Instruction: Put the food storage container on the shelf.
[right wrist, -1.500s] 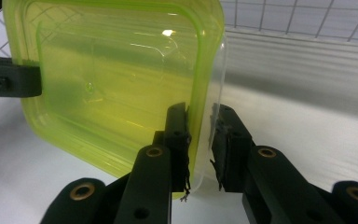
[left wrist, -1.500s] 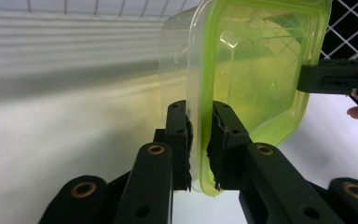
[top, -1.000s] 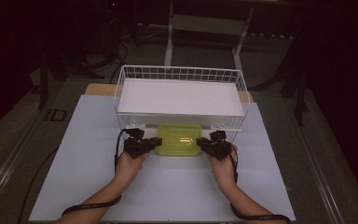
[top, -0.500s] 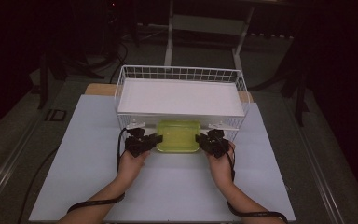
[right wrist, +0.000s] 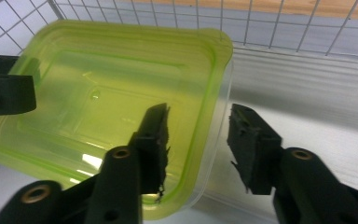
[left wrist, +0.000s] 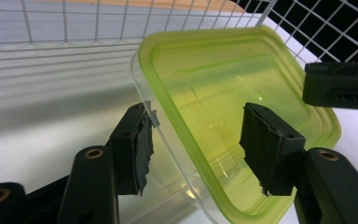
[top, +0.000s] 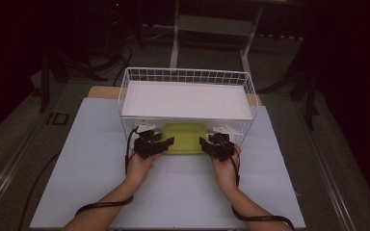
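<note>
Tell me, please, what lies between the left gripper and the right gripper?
The green-lidded container lies between the left gripper and the right gripper, in the lower tier of the wire basket. The high view shows this; each gripper view shows open jaws straddling one edge.

A white sheet is spread over the table w/ a wooden tabletop strip left bare at its far edge, and a grey metal frame and dark cables are seen on the floor beyond.
</note>
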The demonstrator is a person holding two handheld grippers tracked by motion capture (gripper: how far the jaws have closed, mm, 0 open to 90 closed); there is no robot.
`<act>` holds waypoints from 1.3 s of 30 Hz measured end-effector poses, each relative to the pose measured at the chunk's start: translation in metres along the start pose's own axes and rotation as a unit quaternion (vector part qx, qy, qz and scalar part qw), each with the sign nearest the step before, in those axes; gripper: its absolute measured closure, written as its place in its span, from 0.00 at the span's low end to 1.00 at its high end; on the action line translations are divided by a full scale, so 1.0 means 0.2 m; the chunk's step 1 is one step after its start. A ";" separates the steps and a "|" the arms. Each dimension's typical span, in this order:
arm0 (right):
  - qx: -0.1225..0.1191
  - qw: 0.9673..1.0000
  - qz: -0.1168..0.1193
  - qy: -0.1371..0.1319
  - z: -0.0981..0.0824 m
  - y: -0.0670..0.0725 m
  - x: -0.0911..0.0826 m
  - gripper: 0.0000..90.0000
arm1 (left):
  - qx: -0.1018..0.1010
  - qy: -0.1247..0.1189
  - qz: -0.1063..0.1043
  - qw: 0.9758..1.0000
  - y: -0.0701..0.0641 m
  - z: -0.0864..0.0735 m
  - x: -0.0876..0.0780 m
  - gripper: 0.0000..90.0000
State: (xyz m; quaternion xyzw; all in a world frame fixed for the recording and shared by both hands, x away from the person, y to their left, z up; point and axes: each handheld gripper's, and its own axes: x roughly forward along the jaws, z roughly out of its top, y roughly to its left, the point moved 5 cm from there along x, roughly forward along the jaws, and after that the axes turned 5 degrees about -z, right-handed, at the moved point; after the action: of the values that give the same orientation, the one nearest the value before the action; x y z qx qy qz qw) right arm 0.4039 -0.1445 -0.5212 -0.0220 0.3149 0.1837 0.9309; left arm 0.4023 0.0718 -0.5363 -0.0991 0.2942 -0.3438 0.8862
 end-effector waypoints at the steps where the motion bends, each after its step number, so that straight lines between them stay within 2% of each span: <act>1: 0.001 1.000 0.002 0.000 0.00 0.00 0.00 0.59 | -0.003 -0.004 0.001 1.000 0.01 0.00 0.00 0.49; 3: -0.001 1.000 0.001 -0.003 0.00 0.00 0.00 0.58 | -0.014 -0.009 -0.001 1.000 0.01 0.00 -0.01 0.47; 5: -0.004 1.000 0.002 -0.005 0.00 0.00 -0.01 0.56 | -0.012 -0.013 -0.003 1.000 0.01 0.00 -0.01 0.47; 7: -0.004 1.000 0.005 -0.007 0.00 0.01 -0.02 0.56 | -0.021 -0.020 -0.012 0.999 0.01 0.00 -0.02 0.46; 10: -0.008 1.000 0.006 -0.010 -0.01 0.02 -0.04 0.54 | -0.024 -0.019 -0.019 0.999 0.00 -0.01 -0.04 0.44; 12: -0.010 1.000 0.010 -0.010 -0.02 0.03 -0.06 0.53 | -0.031 -0.021 -0.026 0.999 0.00 -0.02 -0.05 0.39; 15: -0.017 1.000 0.019 -0.016 -0.02 0.05 -0.09 0.53 | -0.027 -0.015 -0.027 0.999 0.00 -0.03 -0.05 0.33; 18: -0.022 0.999 0.029 -0.017 -0.04 0.09 -0.12 0.53 | -0.017 -0.021 -0.029 0.999 0.01 -0.05 -0.05 0.22; 20: -0.023 0.999 0.038 -0.017 -0.05 0.11 -0.14 0.53 | -0.003 -0.036 -0.025 0.999 0.01 -0.05 -0.05 0.16; 21: -0.025 0.999 0.042 -0.015 -0.06 0.13 -0.15 0.53 | 0.006 -0.035 -0.019 0.999 0.01 -0.05 -0.05 0.15; 22: -0.026 0.998 0.053 -0.013 -0.08 0.16 -0.16 0.53 | 0.009 -0.034 -0.021 0.999 0.01 -0.05 -0.05 0.07; 23: -0.026 0.998 0.053 -0.013 -0.08 0.16 -0.16 0.53 | 0.013 -0.034 -0.021 0.999 0.01 -0.05 -0.05 0.07; 24: -0.028 0.998 0.060 -0.008 -0.09 0.18 -0.16 0.53 | 0.016 -0.029 -0.018 0.999 0.01 -0.05 -0.04 0.01; 28: -0.036 0.997 0.074 0.003 -0.13 0.24 -0.15 0.53 | 0.027 -0.018 -0.005 0.999 0.01 -0.06 -0.03 0.01; 29: -0.046 0.996 0.075 0.005 -0.15 0.26 -0.14 0.53 | 0.025 -0.014 -0.003 1.000 0.01 -0.06 -0.03 0.01; 30: -0.046 0.996 0.075 0.005 -0.15 0.26 -0.14 0.53 | 0.024 -0.012 -0.006 1.000 0.01 -0.06 -0.03 0.01; 34: -0.050 0.995 0.082 0.007 -0.16 0.29 -0.13 0.55 | 0.026 -0.004 0.004 1.000 0.01 -0.08 -0.04 0.01; 39: -0.056 0.994 0.088 0.020 -0.20 0.33 -0.10 0.68 | 0.053 -0.003 0.028 0.998 -0.02 -0.11 -0.07 0.01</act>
State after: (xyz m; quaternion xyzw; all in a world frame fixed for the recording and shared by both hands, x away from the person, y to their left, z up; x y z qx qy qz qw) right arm 0.3422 -0.0962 -0.5355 -0.0502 0.3233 0.2818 0.9020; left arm 0.3795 0.0788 -0.5458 -0.0448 0.2753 -0.3341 0.9003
